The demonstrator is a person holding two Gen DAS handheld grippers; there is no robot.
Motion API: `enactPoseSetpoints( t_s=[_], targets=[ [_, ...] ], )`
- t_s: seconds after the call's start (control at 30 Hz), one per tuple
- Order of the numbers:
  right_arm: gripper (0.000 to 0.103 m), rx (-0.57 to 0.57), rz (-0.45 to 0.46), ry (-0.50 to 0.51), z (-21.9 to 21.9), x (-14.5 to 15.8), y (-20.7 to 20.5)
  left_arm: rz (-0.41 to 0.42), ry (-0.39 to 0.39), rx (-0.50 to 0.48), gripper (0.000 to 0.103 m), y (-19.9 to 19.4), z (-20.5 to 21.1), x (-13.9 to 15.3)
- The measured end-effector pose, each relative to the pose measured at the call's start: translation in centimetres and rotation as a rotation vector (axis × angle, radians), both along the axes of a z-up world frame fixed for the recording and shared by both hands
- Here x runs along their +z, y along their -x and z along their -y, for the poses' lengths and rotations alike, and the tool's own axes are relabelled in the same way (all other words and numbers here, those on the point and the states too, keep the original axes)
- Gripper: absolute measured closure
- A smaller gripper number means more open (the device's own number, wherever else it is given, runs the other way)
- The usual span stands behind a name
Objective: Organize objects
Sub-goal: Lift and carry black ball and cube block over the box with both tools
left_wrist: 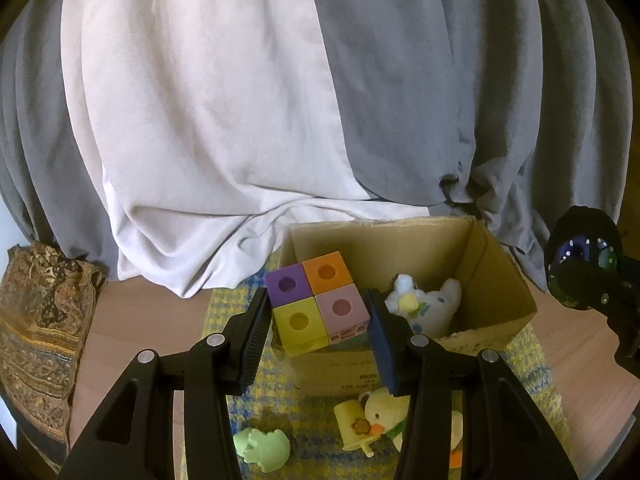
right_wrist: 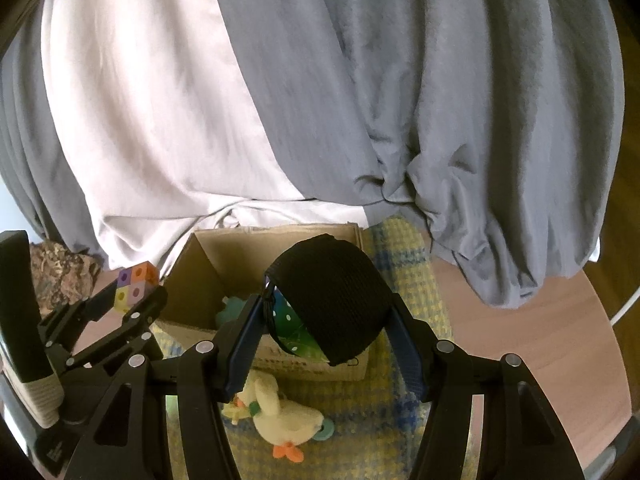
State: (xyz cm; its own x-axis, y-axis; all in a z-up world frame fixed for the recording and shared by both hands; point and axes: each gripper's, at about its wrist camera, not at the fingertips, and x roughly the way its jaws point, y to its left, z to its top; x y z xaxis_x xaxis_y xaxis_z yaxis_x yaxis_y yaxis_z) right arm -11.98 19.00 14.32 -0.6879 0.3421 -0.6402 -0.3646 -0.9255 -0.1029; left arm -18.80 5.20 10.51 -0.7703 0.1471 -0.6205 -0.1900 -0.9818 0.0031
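**Ana:** Left wrist view, near to far: the left gripper (left_wrist: 318, 322) is clenched on the four-colour foam cube block (left_wrist: 316, 300) with holes in its faces. Just beyond it, in the centre right of the frame, sits the open brown cardboard box (left_wrist: 504, 280).

**Ben:** So the block hangs over the box's near left corner?

**Ana:** Yes; the opening lies ahead and to the right, with a white plush flower toy (left_wrist: 424, 300) inside.

**Ben:** And the right wrist view?

**Ana:** The right gripper (right_wrist: 326, 320) grasps a black mesh pouch (right_wrist: 332, 300) with a dotted ball in it, directly over the same box, so I judge it the nearer to dropping. A cream plush duck (right_wrist: 280, 412) lies on the yellow checked mat (right_wrist: 404, 280) at the lower centre.
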Motion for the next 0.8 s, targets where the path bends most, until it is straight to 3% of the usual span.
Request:
enactPoseSetpoints(
  t_s=[0.8],
  targets=[
    [0.042, -0.004, 0.055, 0.014, -1.5, -1.0, 6.6, 0.052, -0.043, -0.034, 0.056, 6.3, -0.1, -1.2]
  ],
)
